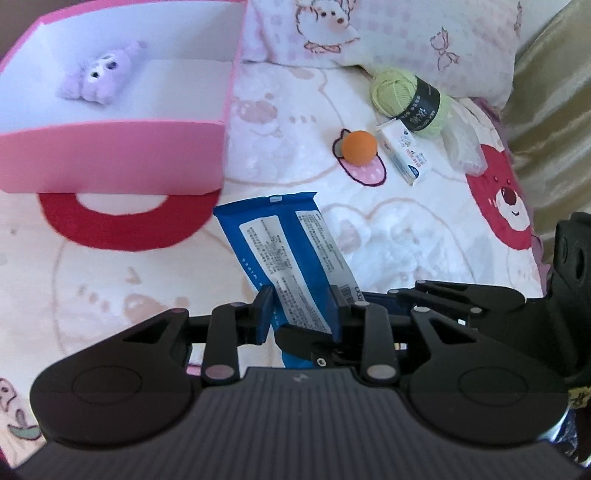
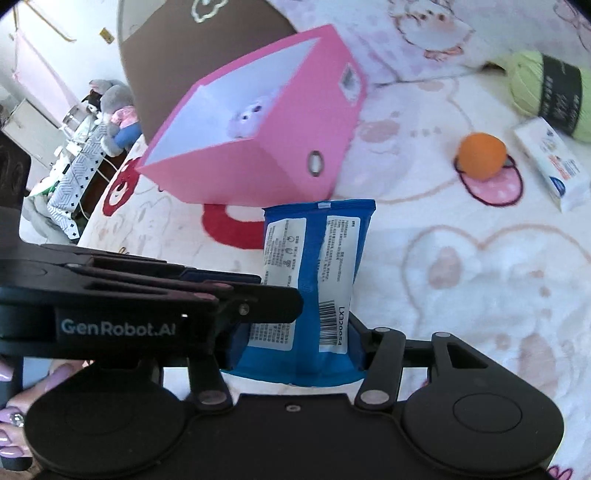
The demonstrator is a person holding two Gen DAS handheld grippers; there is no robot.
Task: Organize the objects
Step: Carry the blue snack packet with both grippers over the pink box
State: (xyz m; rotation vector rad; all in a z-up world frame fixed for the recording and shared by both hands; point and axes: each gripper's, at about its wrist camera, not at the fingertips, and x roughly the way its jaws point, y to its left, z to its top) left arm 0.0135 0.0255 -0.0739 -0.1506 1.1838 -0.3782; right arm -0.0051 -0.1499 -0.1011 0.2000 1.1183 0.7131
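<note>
A blue wipes packet (image 1: 284, 251) with white labels is held above the bed by both grippers. My left gripper (image 1: 304, 314) is shut on its near end. My right gripper (image 2: 295, 350) is shut on the same packet (image 2: 317, 258); the left gripper crosses in from the left of that view. A pink box (image 1: 110, 158) stands at the far left with a small purple plush toy (image 1: 98, 74) inside. An orange ball (image 1: 359, 147), a green yarn ball (image 1: 406, 99) and a small white carton (image 1: 402, 151) lie at the far right.
The bed has a white cover with pink and red cartoon prints (image 1: 406, 236). A patterned pillow (image 1: 369, 33) lies at the back. A clear plastic packet (image 1: 463, 147) lies beside the carton. A gold curtain (image 1: 554, 92) hangs at the right.
</note>
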